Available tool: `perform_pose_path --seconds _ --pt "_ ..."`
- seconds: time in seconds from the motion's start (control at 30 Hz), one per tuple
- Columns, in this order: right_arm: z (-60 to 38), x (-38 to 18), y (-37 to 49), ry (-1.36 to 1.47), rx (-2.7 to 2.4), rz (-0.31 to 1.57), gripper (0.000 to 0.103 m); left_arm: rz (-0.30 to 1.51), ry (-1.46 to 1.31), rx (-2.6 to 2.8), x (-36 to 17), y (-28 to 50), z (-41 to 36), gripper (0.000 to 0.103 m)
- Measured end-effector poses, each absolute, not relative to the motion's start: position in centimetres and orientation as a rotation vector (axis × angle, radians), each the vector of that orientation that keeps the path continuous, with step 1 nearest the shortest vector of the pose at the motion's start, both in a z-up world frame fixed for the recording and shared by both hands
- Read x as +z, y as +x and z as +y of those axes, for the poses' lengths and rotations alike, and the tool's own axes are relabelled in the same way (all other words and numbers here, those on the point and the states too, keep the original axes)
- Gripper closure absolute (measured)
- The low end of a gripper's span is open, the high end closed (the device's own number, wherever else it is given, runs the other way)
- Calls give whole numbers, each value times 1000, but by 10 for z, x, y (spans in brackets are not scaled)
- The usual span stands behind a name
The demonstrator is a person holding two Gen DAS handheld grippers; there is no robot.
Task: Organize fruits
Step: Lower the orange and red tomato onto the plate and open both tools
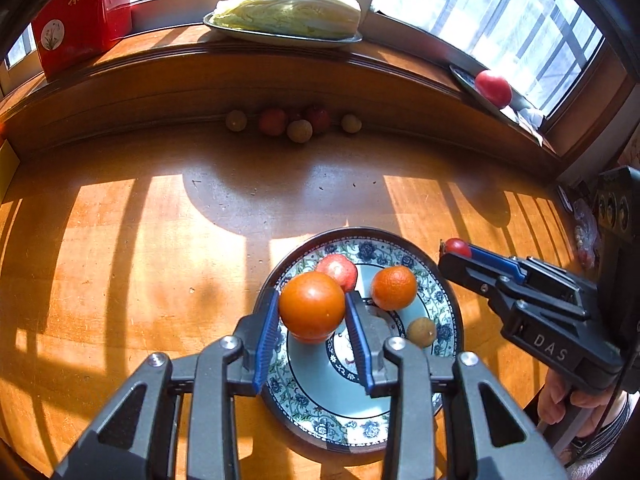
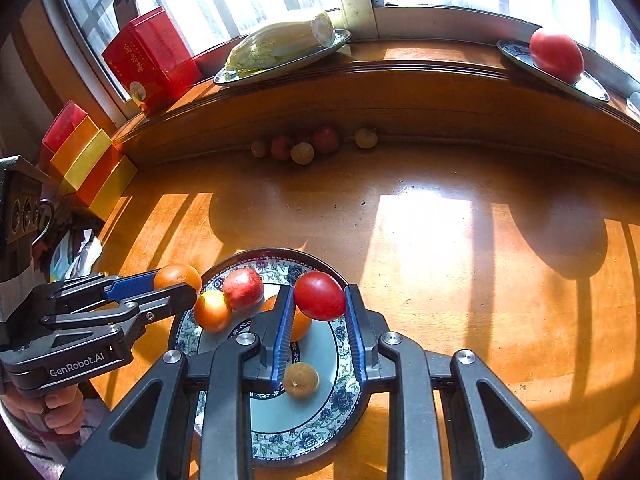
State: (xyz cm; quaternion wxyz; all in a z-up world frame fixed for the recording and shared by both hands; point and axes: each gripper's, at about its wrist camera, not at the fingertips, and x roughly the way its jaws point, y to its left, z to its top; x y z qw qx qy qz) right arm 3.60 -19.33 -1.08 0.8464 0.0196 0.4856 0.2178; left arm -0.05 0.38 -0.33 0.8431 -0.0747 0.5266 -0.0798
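Blue rubber pads on the left gripper (image 1: 312,314) pinch an orange fruit (image 1: 312,306) at its widest part, fingers narrowed just to its width, holding it above the near-left part of the patterned plate (image 1: 448,300). Over on the right gripper (image 2: 319,300), the fingers clamp a small red tomato (image 2: 319,295) the same way, hovering over the plate's far rim. Below sit a mandarin (image 1: 394,288), a pinkish-red fruit (image 1: 338,269) and a brown longan (image 1: 421,332). To do this well, I'd say lower each fruit into a bare patch of plate before easing the fingers apart, so nothing rolls or knocks a neighbour. More small fruits (image 1: 298,122) wait well apart at the back of the wooden counter (image 1: 140,240).
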Motion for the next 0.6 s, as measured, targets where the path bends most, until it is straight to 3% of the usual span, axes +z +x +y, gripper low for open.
perform_pose_path --seconds 0.6 --pt "-200 -30 20 29 455 1089 76 1170 -159 -169 -23 -19 -1 68"
